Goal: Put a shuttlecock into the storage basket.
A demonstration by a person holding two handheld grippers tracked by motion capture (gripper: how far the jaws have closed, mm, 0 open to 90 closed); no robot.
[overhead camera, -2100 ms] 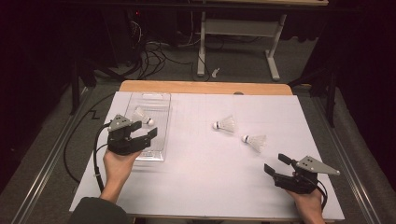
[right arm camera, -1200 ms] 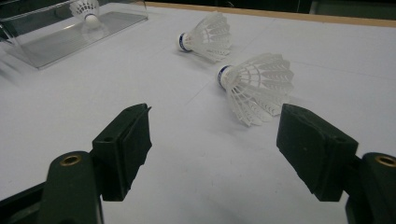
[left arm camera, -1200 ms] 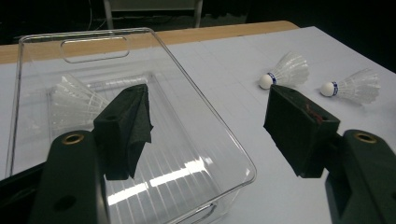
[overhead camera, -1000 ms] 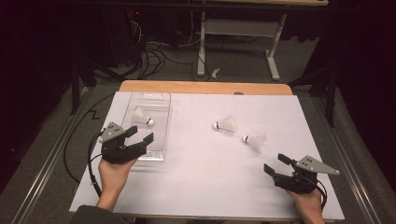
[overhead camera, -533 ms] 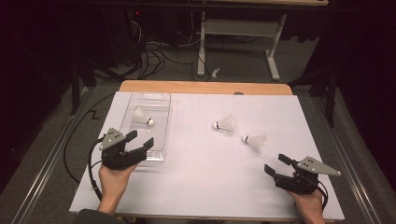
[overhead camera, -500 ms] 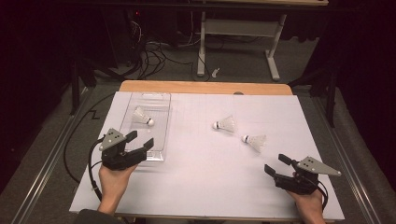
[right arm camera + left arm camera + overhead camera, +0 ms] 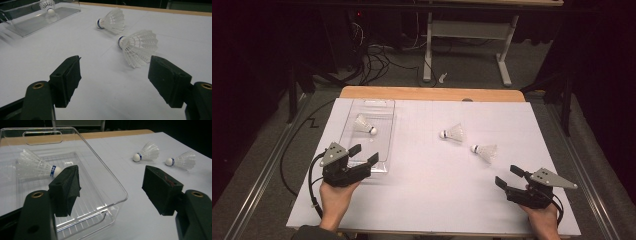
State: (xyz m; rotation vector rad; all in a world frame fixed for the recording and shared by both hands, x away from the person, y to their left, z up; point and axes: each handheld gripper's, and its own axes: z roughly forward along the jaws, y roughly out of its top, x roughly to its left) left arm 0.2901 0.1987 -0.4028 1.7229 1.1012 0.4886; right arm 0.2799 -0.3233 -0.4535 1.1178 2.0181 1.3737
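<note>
Since the earliest frame, left hand-held gripper (image 7: 363,155) drawn back from over the clear tray (image 7: 379,107) toward 6 o'clock, now at the tray's near edge, jaws spread and empty. Right hand-held gripper (image 7: 507,176) unmoved at about 4 o'clock on the white surface (image 7: 427,200), jaws likewise spread wide, nothing between them. Shuttlecocks unchanged: one shuttlecock in the tray (image 7: 364,124) at about 10 o'clock, a middle shuttlecock (image 7: 453,133) just past centre toward 1 o'clock, a right shuttlecock (image 7: 484,152) at about 2 o'clock, near its neighbour but apart.

From the left gripper view, blue band plain on the tray shuttlecock's cork, cork pointing toward the left pad, tray's near corner lying between the jaws. From the right gripper view, right shuttlecock (image 7: 137,47) lying on its side just ahead of the open jaws, cork turned toward the tray (image 7: 37,22).
</note>
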